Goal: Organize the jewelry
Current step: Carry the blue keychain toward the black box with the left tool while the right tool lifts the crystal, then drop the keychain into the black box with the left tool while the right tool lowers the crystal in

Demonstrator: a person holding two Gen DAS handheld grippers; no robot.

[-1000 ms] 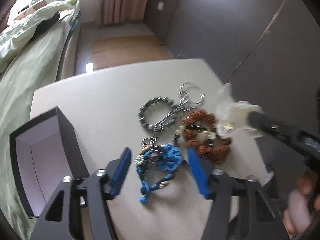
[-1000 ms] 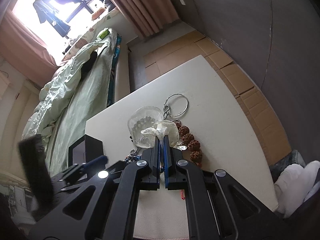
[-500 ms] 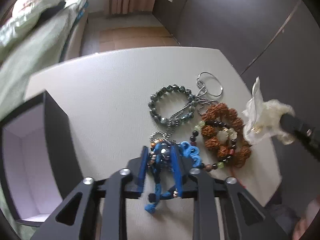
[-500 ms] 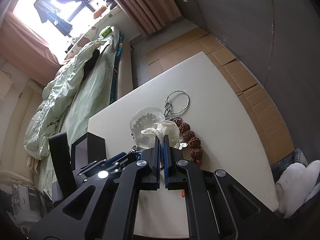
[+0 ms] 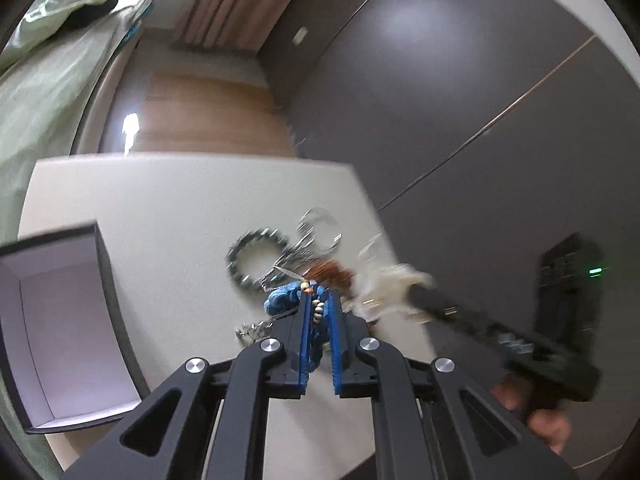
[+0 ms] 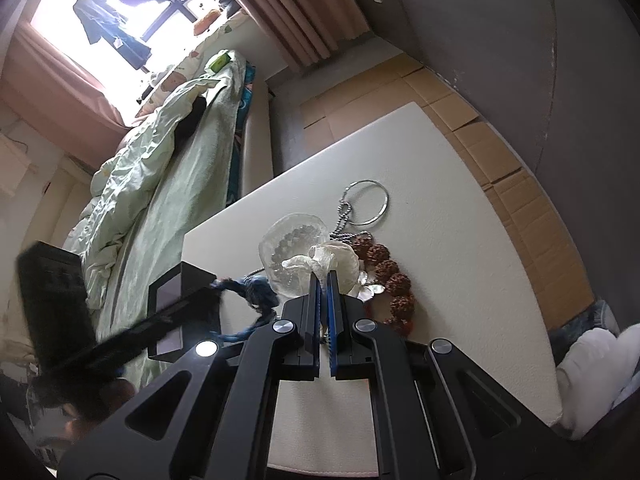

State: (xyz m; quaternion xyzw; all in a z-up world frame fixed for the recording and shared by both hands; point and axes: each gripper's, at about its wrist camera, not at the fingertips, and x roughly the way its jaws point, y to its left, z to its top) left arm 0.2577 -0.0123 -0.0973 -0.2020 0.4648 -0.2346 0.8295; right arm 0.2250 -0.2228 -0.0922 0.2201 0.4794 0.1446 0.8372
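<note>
The left gripper point(image 5: 318, 308) has just closed its jaws on the blue knotted bracelet point(image 5: 286, 298) and lifted it off the white table point(image 5: 168, 208). At the left stands the open black box point(image 5: 60, 340). At the right, the right gripper point(image 6: 323, 280) is pinching the clear pouch point(image 6: 296, 248) over the brown bead bracelet point(image 6: 390, 280).

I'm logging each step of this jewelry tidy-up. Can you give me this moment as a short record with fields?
left hand-held gripper: jaws have just been closing, now shut on the blue knotted bracelet
right hand-held gripper: shut on the clear bag holding a pale bead bracelet
open box: dark outside, pale lining, nothing seen inside
on the table: brown seed bracelet, dark bead bracelet, metal ring on a ball chain
</note>
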